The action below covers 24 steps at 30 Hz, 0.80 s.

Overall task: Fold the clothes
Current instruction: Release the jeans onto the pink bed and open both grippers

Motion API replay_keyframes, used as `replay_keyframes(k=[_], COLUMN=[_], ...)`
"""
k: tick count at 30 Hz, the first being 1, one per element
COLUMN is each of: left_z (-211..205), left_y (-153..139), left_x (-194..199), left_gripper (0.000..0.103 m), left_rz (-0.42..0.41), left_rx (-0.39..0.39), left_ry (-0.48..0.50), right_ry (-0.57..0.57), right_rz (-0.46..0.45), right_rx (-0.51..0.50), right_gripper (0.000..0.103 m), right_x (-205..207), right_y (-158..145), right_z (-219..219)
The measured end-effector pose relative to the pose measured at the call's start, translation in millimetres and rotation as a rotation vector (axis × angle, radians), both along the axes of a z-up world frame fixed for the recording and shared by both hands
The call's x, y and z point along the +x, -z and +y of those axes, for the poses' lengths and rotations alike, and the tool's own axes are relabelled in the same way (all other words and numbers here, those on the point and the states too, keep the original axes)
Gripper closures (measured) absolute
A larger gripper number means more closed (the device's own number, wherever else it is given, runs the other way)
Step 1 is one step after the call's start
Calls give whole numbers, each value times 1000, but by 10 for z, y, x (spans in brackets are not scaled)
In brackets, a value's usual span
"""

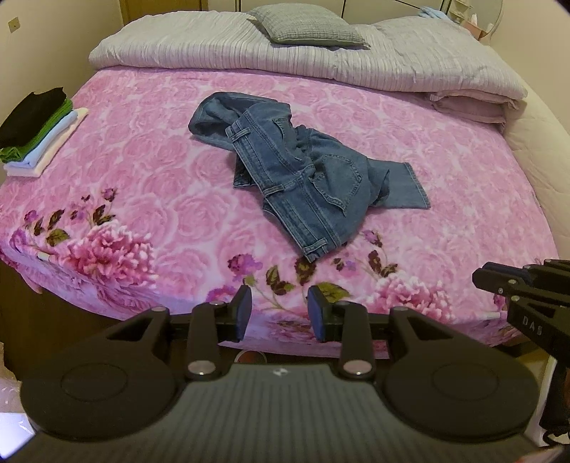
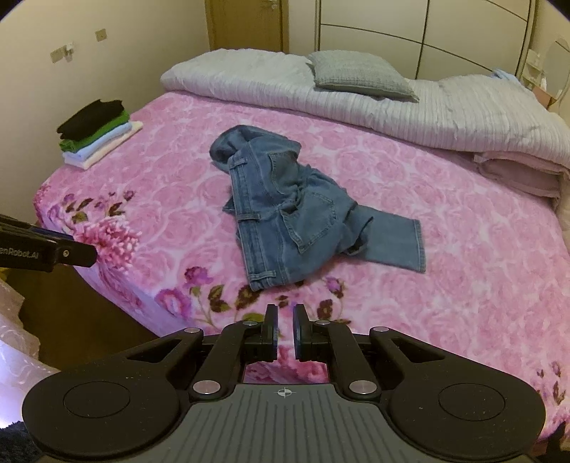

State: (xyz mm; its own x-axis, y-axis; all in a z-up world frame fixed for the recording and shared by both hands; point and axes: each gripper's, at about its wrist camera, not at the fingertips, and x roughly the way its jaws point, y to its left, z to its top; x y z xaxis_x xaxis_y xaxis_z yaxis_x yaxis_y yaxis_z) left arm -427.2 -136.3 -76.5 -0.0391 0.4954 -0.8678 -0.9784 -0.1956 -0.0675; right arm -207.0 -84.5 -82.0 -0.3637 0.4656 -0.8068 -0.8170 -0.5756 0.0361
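Note:
A crumpled pair of blue jeans point(image 1: 302, 171) point(image 2: 295, 213) lies in a heap in the middle of the bed, waistband toward me and one leg hem out to the right. My left gripper point(image 1: 279, 297) hovers over the bed's near edge, short of the jeans, open with nothing between its blue pads. My right gripper point(image 2: 285, 315) hangs over the same edge, shut with only a thin slit between its pads and nothing held. Each gripper's tip shows at the edge of the other's view: the right gripper point(image 1: 481, 277) and the left gripper point(image 2: 89, 254).
A pink floral blanket point(image 1: 149, 185) point(image 2: 463, 267) covers the bed. A stack of folded clothes point(image 1: 39, 135) point(image 2: 96, 131), black on top, sits at its left edge. A rolled grey duvet point(image 1: 221, 46) and a grey pillow point(image 1: 306, 26) lie at the head, with a folded pink sheet point(image 1: 470, 107) at the right.

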Motion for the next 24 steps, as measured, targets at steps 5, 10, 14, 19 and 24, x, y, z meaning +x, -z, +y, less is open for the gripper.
replay_keyframes(k=[5, 10, 14, 19, 24], left_z=[98, 161, 193, 239, 314], left_y=[-1, 41, 104, 178, 331], left_x=[-87, -176, -256, -371, -521], left_gripper=[73, 73, 73, 73, 73], left_rz=[0, -8, -18, -28, -51], left_rx=[2, -10, -32, -50, -81], left_ry=[21, 29, 26, 15, 5], right_ry=[34, 45, 48, 40, 67], right_rz=[-7, -15, -22, -30, -44], right_rx=[-8, -19, -44, -60, -99], right_gripper=[95, 95, 95, 95, 95], right_x=[-67, -164, -251, -358, -432], right_y=[1, 1, 46, 96, 219], right_z=[91, 160, 210, 284, 440])
